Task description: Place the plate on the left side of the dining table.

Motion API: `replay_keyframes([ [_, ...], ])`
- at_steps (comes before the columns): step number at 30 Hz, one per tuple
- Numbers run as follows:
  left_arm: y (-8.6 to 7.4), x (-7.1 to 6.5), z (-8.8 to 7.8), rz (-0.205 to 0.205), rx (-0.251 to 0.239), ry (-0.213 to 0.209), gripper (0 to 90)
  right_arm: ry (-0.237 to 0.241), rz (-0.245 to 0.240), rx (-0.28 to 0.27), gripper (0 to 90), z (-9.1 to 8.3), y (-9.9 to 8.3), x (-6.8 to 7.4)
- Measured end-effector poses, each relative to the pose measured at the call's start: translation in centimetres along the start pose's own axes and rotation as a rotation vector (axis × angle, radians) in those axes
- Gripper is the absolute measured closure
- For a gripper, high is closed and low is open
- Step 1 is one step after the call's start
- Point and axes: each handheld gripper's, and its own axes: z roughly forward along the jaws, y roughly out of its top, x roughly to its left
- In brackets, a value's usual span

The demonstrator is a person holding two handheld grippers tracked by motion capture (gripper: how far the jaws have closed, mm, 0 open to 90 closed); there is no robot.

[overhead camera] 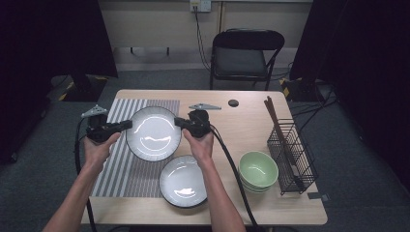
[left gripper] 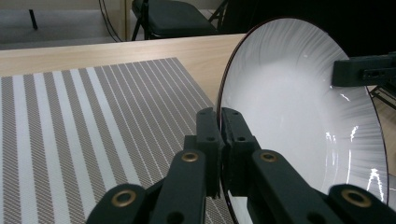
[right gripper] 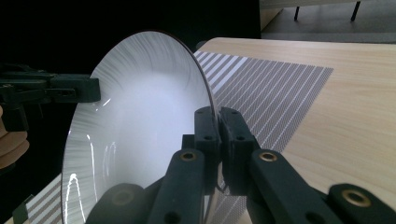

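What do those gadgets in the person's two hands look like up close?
Both are matt black. The left gripper and right gripper each carry a grey three-cornered plate on top and trail a thick black cable. Their two blocky black jaws hang on linked arms with brass-coloured pivot rings. The forearms are bare, no sleeves.

Both forearms reach forward. The left gripper (overhead camera: 126, 125) and the right gripper (overhead camera: 178, 121) point inward at each other, level, jaws clamped on opposite edges of the plate (overhead camera: 152, 133) between them.

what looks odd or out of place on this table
Nothing is spilled or broken. The one oddity: a white plate is held above the striped mat, pinched by its rim between the left gripper and right gripper.
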Motion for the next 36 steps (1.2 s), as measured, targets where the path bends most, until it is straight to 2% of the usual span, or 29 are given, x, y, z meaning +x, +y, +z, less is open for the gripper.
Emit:
replay_keyframes([
  [8, 0.7, 1.4, -0.1, -0.025, -0.002, 0.011, 87.1, 0.000, -0.032, 0.014, 86.1, 1.6, 1.7, 0.4],
  [11, 0.9, 1.8, -0.3, -0.013, 0.004, 0.029, 87.1, 0.008, -0.032, 0.016, 86.2, 2.2, 1.9, 0.4],
  [16, 1.1, 2.9, -0.5, -0.018, 0.006, 0.046, 87.1, 0.012, -0.031, 0.023, 86.3, 3.6, 2.3, 0.5],
  [25, 0.4, 4.8, -0.6, -0.047, 0.009, 0.068, 87.1, 0.018, -0.047, 0.052, 86.2, 6.0, 2.8, 0.9],
  [36, -1.3, 6.5, -0.1, -0.083, 0.036, 0.092, 87.2, 0.027, -0.046, 0.086, 85.9, 8.6, 1.9, 0.7],
])
